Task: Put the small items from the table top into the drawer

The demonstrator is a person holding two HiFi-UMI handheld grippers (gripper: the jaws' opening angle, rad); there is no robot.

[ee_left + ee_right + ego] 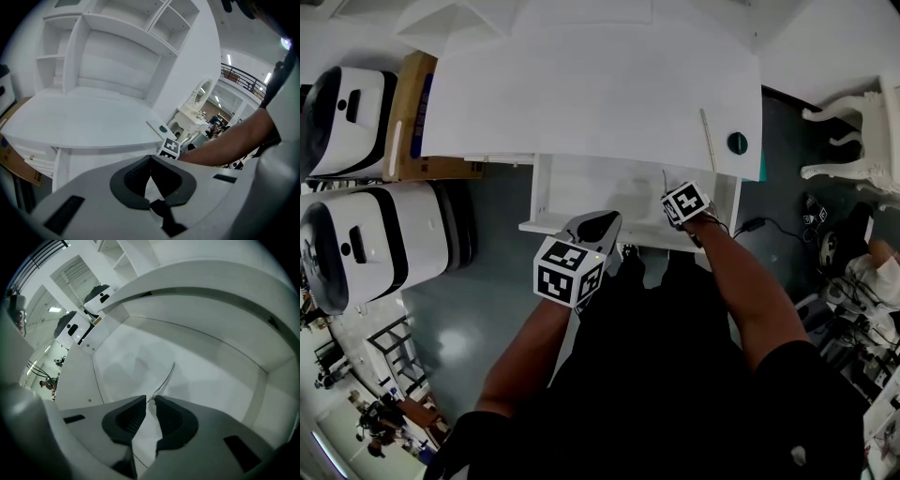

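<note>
**Drawer open, one thin item going in, two left on top**

- The drawer (581, 187) is pulled out under the table top (581, 84).
- The right gripper (151, 399) is down inside the drawer. Its jaws stand a narrow slit apart, and a thin wire (165, 378) runs through the slit and out over the drawer floor. The slit looks wider than the wire, so I judge the wire is let go or nearly so, not pinched.
- The left gripper (602, 223) hangs at the drawer's front edge with its jaws together and nothing between them.
- On the table top near its right edge lie a pale thin stick (707, 141) and, just beside it, a small dark green round piece (737, 143).
- No other item shows in the drawer.
- Judgement: the task is partly done. The wire is delivered or close to it, and the stick and the round piece are still to move.
</note>
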